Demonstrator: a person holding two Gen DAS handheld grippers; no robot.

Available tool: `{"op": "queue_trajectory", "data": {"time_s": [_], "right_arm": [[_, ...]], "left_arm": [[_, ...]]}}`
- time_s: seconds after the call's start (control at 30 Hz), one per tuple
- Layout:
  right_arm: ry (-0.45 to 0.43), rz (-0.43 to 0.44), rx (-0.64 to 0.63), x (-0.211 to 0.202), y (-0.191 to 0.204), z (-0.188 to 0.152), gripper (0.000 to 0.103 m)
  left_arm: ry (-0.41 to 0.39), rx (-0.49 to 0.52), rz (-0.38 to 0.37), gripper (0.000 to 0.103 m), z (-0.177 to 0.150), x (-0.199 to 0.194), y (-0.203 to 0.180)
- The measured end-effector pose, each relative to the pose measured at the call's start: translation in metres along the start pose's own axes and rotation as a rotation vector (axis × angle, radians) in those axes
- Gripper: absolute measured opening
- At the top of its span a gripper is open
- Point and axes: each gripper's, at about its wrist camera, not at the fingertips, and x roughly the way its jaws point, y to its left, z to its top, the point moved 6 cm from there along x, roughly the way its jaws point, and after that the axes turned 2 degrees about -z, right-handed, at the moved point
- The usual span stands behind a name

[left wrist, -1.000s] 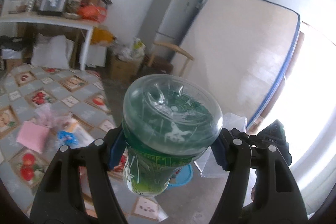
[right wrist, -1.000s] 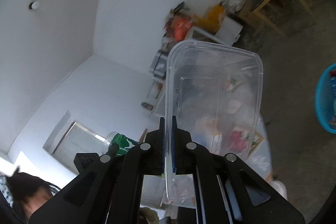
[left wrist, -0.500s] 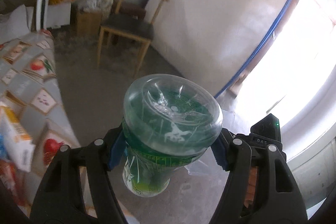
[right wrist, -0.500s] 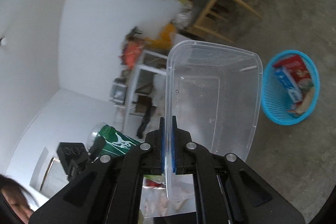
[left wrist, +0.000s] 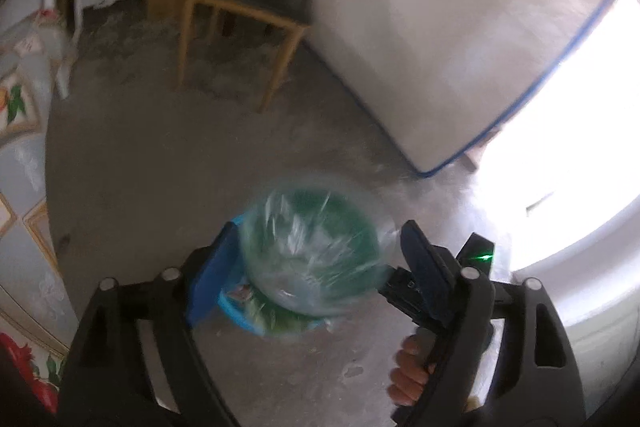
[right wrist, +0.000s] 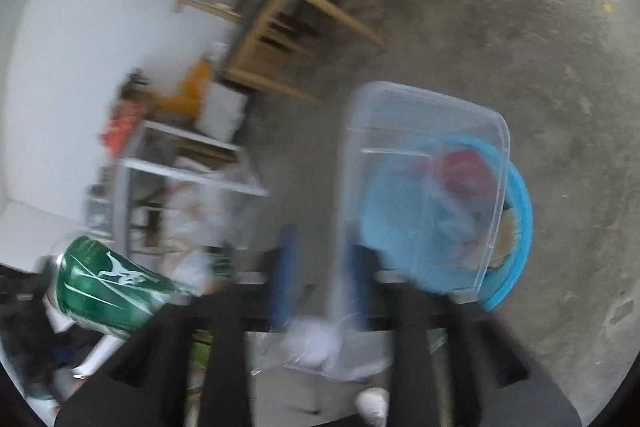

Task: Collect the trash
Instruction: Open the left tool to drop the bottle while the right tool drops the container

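Above the blue basket [right wrist: 516, 239], the green bottle [left wrist: 316, 251] is released by the parted left claw [left wrist: 316, 259]; the clear container [right wrist: 424, 187], loose between the parted right claw [right wrist: 320, 267], should be centred likewise.

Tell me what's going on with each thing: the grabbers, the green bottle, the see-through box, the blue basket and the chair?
Left gripper: fingers spread apart, bottle blurred between them.
Green bottle: over the basket, blurred; contact with the fingers unclear.
Right gripper: fingers parted, blurred.
Clear box: empty, tilted, hanging over the basket.
Blue basket: on the floor, trash already inside.
Wooden chair: upright, nothing on it.
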Motion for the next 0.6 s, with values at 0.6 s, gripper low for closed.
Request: {"op": "queue_trajectory", "data": {"time_s": [0.6], "right_arm": [[0.084, -0.004, -0.013, -0.002, -0.032, -0.053, 0.053]], "left_arm": [[-0.076, 0.023, -0.002, 0.079, -0.047, -0.116, 0.033]]}}
